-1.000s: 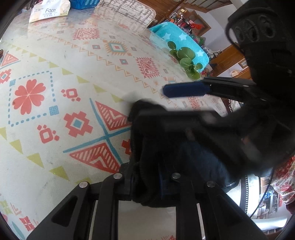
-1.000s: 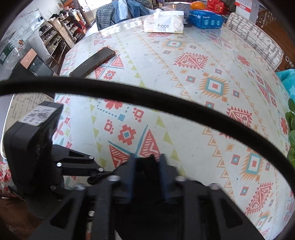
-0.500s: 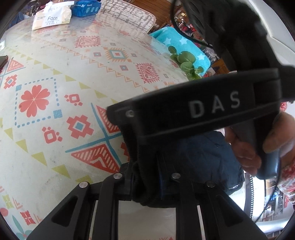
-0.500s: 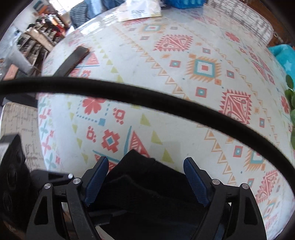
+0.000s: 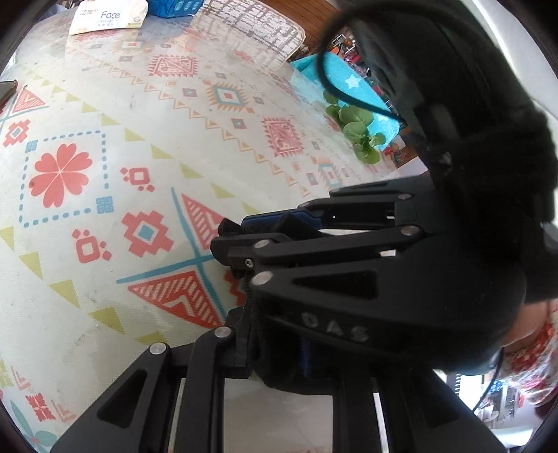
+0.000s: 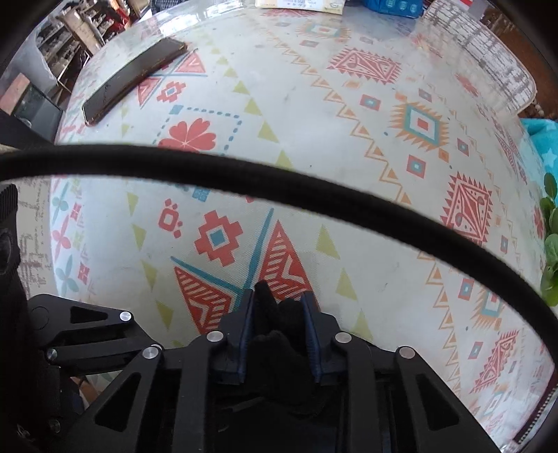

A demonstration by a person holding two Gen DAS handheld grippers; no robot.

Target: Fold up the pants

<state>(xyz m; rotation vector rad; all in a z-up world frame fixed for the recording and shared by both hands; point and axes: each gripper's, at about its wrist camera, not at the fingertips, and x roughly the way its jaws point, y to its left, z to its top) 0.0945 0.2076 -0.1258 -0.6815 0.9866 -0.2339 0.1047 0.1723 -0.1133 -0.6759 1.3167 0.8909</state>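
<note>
Tabletop tissue pack [image 5: 106, 15] reads "Face"; gripper "DAS".

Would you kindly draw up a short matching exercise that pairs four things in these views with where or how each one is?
Things:
1. phone
2. black pants
3. tissue pack
4. leafy greens

Places or states:
A. pinched in the right tool
B. at the table's far end, beside a blue packet
C. flat near the table's left edge
D. by the table's right edge, against turquoise star cloth

Pairs: 1-C, 2-A, 3-B, 4-D
</note>
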